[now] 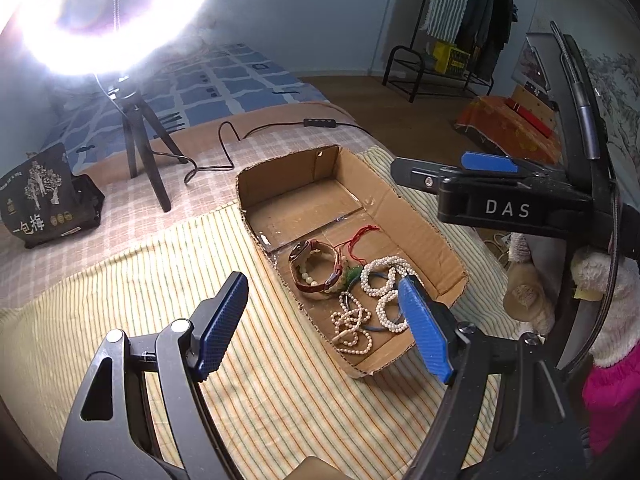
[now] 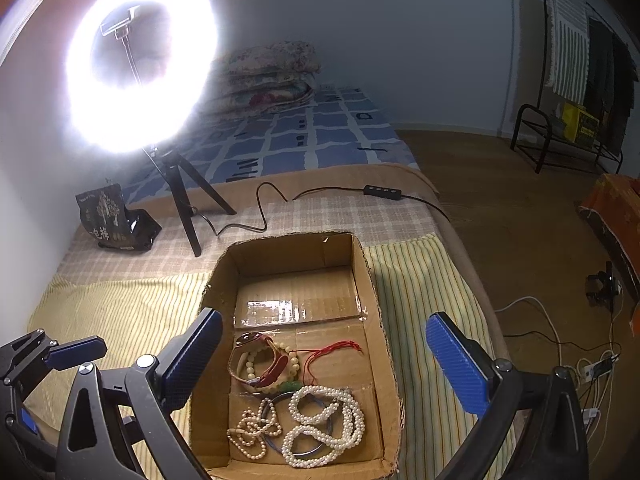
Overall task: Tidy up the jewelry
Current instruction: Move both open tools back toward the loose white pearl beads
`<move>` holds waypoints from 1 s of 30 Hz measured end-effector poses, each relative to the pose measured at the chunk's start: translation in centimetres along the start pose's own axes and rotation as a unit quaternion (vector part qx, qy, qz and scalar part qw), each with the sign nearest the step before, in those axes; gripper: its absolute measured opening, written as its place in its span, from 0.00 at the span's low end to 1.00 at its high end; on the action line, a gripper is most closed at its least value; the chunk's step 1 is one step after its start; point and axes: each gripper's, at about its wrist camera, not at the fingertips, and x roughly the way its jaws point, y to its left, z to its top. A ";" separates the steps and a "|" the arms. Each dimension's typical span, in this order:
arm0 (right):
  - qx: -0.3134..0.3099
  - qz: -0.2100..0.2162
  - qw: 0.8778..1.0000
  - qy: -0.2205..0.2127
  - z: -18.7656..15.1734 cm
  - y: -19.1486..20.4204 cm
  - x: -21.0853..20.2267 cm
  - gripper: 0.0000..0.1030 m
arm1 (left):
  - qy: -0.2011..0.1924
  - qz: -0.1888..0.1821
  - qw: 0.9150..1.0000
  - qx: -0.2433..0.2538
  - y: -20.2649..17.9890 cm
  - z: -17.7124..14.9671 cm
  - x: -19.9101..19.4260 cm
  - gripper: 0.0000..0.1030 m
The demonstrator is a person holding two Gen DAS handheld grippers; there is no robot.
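Above the cardboard box [image 2: 372, 280], both claws wide, empty; jewelry [image 2: 304, 412] possibly touching near wall.

The left gripper [image 1: 324, 322] tilts downward, its blue-padded jaws spread apart with nothing between the pads. The right gripper [image 2: 324, 360], just to its right and level with it, tilts down likewise, jaws spread at their widest and empty. A pink sleeve [image 1: 612, 396] shows behind the right gripper.

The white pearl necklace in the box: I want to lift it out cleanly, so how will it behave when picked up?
The pearl necklace lies in loose loops, so it will probably hang limp. It overlaps a blue ring, which might snag.
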 end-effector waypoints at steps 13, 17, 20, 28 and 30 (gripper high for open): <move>-0.011 0.015 0.999 -0.037 -1.2 3.1 -4.1 1.00 | -0.021 0.019 1.000 -0.010 4.0 -1.5 -4.6 0.77; -0.038 0.029 0.997 -0.057 -2.3 5.2 -5.3 1.00 | -0.022 0.033 0.999 -0.023 7.2 -2.6 -6.2 0.77; -0.068 0.056 0.994 -0.067 -3.4 7.0 -5.9 1.00 | -0.020 0.047 0.998 -0.043 10.0 -3.7 -7.2 0.77; -0.112 0.103 0.987 -0.044 -5.6 11.3 -6.0 0.93 | -0.006 0.062 0.992 -0.111 16.5 -7.1 -9.0 0.56; -0.119 0.111 0.986 -0.032 -6.1 12.3 -5.6 0.90 | -0.002 0.058 0.991 -0.122 17.3 -7.8 -9.2 0.48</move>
